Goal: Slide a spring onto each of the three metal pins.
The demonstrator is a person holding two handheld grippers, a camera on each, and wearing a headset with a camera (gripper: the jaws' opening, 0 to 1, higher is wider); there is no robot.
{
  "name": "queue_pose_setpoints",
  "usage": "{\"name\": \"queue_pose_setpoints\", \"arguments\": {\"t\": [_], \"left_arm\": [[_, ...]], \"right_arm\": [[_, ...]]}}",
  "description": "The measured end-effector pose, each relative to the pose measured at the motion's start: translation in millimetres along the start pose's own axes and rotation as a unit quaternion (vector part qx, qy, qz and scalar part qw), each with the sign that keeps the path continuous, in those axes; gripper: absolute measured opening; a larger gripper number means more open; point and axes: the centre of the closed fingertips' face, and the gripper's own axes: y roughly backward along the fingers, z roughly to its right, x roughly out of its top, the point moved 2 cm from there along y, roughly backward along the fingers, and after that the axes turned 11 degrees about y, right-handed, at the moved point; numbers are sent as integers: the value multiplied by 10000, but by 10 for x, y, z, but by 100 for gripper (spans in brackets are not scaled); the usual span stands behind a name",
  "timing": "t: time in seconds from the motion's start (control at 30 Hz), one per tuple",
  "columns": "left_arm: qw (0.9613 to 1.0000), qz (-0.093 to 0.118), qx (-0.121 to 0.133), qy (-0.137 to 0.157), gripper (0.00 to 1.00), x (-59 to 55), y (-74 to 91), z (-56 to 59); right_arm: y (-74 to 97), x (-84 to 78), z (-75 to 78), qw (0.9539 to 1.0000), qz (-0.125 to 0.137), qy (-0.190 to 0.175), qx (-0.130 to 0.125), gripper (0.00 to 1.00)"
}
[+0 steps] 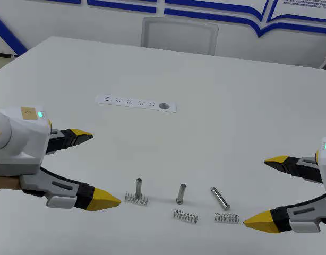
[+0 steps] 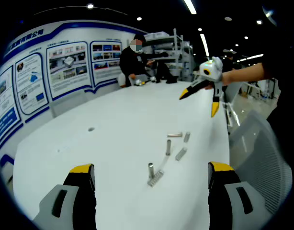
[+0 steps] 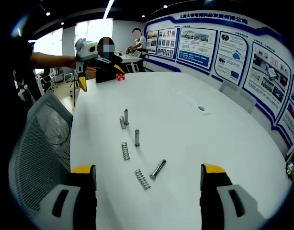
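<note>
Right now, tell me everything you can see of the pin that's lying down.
The lying pin is a short, shiny metal rod, seemingly with a wider head at its near end. It lies flat and angled on the white table, bare, with nothing slid onto it. A loose spring lies close by its head end; whether they touch I cannot tell. The right gripper, open, is nearest but apart from it.
</note>
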Motion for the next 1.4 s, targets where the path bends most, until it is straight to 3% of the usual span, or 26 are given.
{"name": "queue_pose_setpoints", "arguments": {"t": [0.63, 0.83, 1.17, 1.4], "left_arm": [[10000, 17, 49, 42, 100, -46, 62, 14], [9999, -46, 87, 51, 99, -103, 61, -3], [10000, 54, 63, 28, 99, -32, -27, 13], [10000, -12, 20, 19, 99, -39, -56, 14]], "right_arm": [[-53, 45, -55, 9999, -43, 89, 127, 91], [-34, 61, -23, 10000, -4, 57, 54, 91], [-3, 33, 15, 9999, 59, -113, -18, 90], [-44, 15, 43, 9997, 86, -241, -39, 89]]}}
